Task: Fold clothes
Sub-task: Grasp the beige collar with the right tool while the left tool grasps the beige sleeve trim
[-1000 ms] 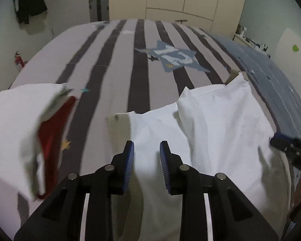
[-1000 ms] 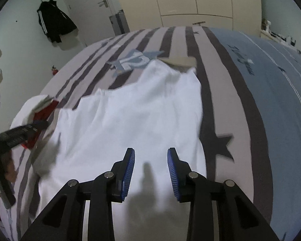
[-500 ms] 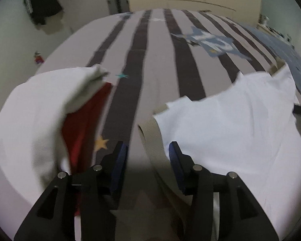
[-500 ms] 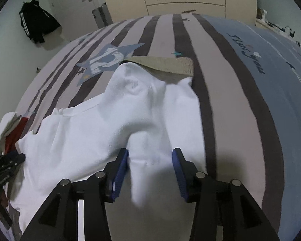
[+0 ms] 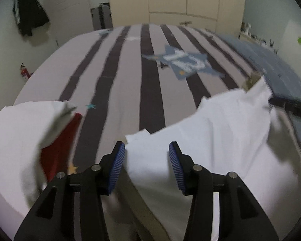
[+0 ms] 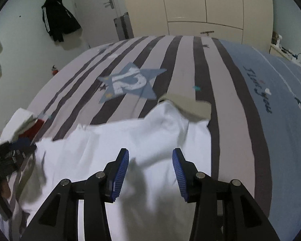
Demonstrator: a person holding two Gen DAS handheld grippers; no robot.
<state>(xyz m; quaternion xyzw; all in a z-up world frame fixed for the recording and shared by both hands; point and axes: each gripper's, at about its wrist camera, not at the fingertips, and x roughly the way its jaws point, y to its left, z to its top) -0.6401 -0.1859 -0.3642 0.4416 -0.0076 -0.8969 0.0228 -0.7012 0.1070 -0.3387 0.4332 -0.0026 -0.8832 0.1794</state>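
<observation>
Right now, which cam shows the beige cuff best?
Right wrist: the beige cuff lies in full view at the far end of the white garment. Left wrist catches only a blurred sliver of it at the garment's far corner.

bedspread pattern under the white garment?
Grey with dark stripes and a blue star patch, on the bedspread; clearest in right wrist view.

Both grippers widened their jaws. The left gripper point(image 5: 146, 165) shifted from the bare striped bedspread point(image 5: 130, 84) onto the white garment's point(image 5: 220, 132) corner. The right gripper point(image 6: 150, 174) released the fabric fold and lifted clear.
</observation>
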